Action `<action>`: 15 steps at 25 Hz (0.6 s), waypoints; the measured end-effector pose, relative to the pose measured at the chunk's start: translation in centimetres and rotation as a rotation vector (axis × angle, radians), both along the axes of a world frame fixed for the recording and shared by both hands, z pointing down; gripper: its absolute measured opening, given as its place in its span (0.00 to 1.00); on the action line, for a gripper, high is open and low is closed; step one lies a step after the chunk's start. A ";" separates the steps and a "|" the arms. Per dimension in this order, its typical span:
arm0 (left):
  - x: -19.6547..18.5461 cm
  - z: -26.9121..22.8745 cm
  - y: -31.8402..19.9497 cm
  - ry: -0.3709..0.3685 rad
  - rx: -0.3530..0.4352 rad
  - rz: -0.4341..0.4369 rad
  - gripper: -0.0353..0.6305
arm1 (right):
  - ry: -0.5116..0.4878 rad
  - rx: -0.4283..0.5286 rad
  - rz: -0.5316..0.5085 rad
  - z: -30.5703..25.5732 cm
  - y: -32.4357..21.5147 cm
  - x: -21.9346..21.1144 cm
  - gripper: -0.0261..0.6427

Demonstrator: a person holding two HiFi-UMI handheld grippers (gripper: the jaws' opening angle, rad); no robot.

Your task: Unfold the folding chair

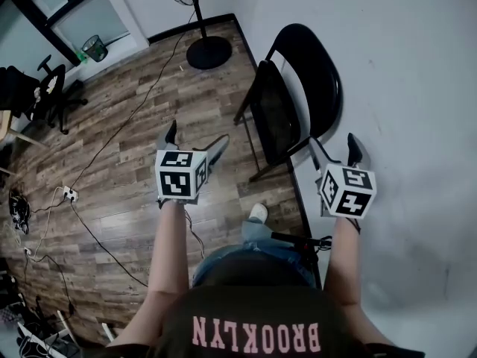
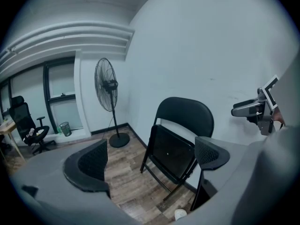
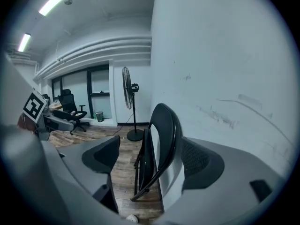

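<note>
A black folding chair (image 1: 294, 95) stands folded against the white wall, its seat flat up against the backrest. Both grippers hover short of it with nothing between their jaws. My left gripper (image 1: 195, 140) is open over the wooden floor, to the left of the chair's legs. My right gripper (image 1: 334, 149) is open near the wall, just below the backrest's lower end. The left gripper view frames the chair (image 2: 180, 139) between the open left gripper (image 2: 150, 161), with the right gripper (image 2: 255, 109) at the far right. In the right gripper view the chair (image 3: 159, 144) appears edge-on beyond the open right gripper (image 3: 150, 158).
A standing fan (image 1: 205, 47) is behind the chair by the wall. An office chair (image 1: 37, 92) and a waste bin (image 1: 95, 48) sit at the far left near the window. Cables (image 1: 89, 200) trail across the wooden floor. The person's shoe (image 1: 257, 213) is close to the chair's legs.
</note>
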State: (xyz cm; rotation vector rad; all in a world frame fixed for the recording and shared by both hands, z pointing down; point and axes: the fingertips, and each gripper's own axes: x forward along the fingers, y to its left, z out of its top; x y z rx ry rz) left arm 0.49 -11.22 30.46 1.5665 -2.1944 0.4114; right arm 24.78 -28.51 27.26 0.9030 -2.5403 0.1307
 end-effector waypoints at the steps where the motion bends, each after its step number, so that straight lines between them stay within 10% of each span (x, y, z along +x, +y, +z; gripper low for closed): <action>1: -0.3 0.1 -0.9 0.001 -0.002 0.001 0.90 | 0.003 -0.006 0.003 0.2 -0.9 -0.3 0.65; 15: -1.9 3.7 -8.9 0.039 -0.065 0.016 0.90 | 0.041 -0.096 0.056 5.7 -10.1 -3.3 0.42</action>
